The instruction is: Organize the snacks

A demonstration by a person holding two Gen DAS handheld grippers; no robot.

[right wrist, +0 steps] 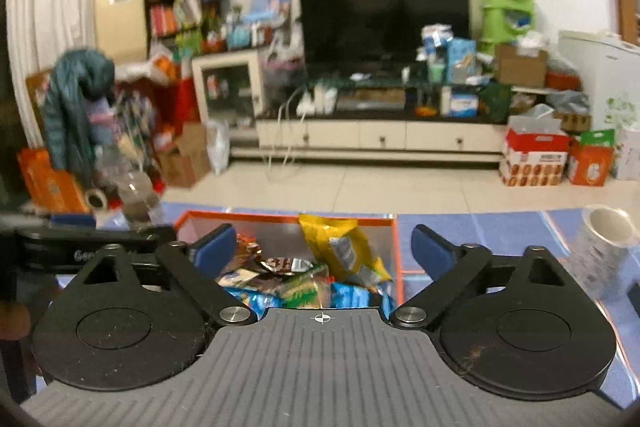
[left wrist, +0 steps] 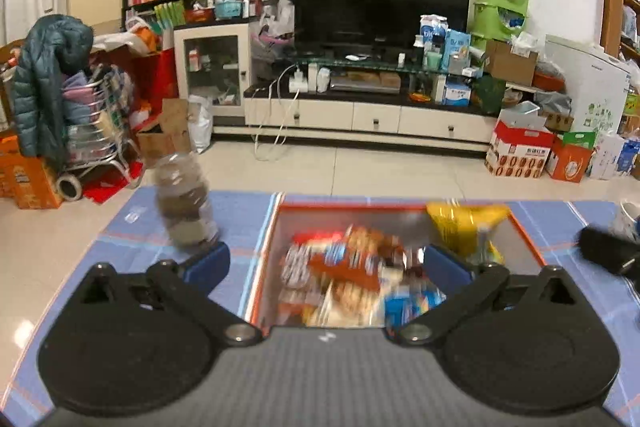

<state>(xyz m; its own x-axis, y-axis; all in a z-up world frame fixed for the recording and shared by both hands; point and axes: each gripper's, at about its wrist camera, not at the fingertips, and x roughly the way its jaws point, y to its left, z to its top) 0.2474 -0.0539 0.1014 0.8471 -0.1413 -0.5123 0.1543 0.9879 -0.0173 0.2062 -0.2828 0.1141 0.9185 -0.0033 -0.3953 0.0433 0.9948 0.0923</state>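
Observation:
An orange-rimmed box (left wrist: 524,227) on the blue checked tablecloth holds several snack packets (left wrist: 340,267), with a yellow bag (left wrist: 460,227) leaning at its far right. In the right wrist view the box (right wrist: 394,239) holds the yellow bag (right wrist: 344,247) and mixed packets (right wrist: 280,279). My left gripper (left wrist: 326,259) is open and empty above the box. My right gripper (right wrist: 322,245) is open and empty above the box's near edge. A clear plastic bottle (left wrist: 186,203) with brown layered contents stands left of the box; it also shows in the right wrist view (right wrist: 138,201).
A white patterned cup (right wrist: 600,251) stands on the cloth at the right. The left gripper's black body (right wrist: 80,247) shows at the left of the right wrist view, and a black part (left wrist: 608,251) at the right of the left view. Beyond the table are floor and a TV cabinet (left wrist: 360,115).

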